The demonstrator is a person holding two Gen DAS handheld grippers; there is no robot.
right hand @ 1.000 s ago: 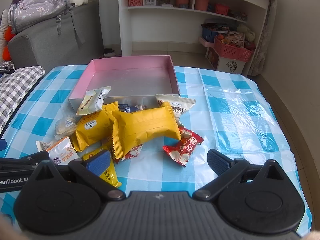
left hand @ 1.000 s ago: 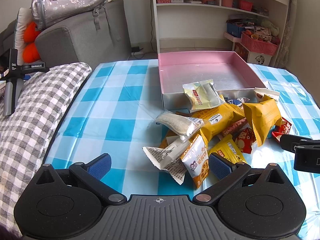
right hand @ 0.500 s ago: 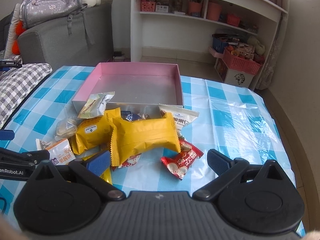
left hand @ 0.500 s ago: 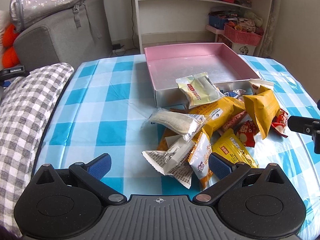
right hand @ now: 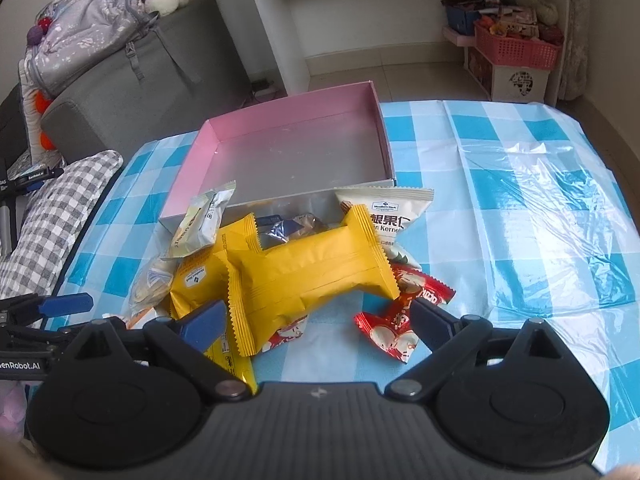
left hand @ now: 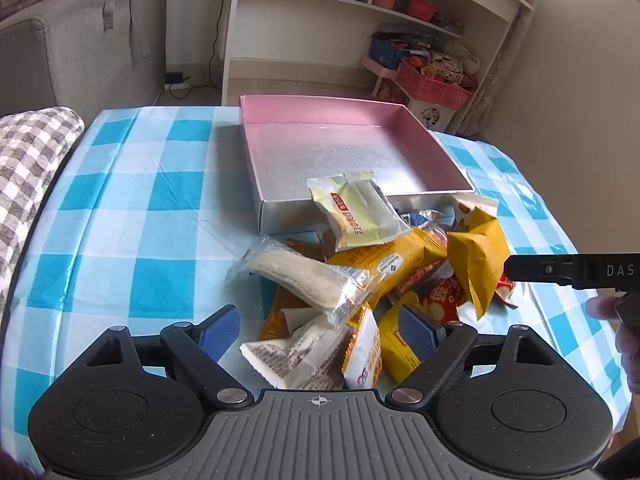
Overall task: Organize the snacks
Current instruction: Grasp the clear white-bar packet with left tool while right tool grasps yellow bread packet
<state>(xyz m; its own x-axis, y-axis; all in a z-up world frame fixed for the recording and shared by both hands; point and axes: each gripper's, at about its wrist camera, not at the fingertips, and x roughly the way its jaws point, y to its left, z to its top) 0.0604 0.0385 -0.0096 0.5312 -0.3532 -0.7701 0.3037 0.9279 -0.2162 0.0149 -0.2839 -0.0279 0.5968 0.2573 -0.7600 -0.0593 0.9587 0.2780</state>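
Only right view shows backpack point(right hand: 90, 36); left gripper point(left hand: 318, 330), right gripper point(right hand: 316, 320) fingers apart, closing, unclamped.

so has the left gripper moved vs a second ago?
Yes. The left gripper has closed in on the snack pile, now between its closing jaws but ungripped; the pink box looms larger, and the gripper tilted down.

Each tool is matte black plastic with a ribbed grey grip plate at the bottom centre, marked by a small white crosshair. The left tool point(left hand: 318, 330) has two round black housings with recessed discs, silver pivot screws, triangular cut-outs in its angled link arms, and blue textured pads point(left hand: 416, 330) on its fingers. The right tool point(right hand: 316, 322) is built alike; white lettering reads "DAS" along its finger in the left view.
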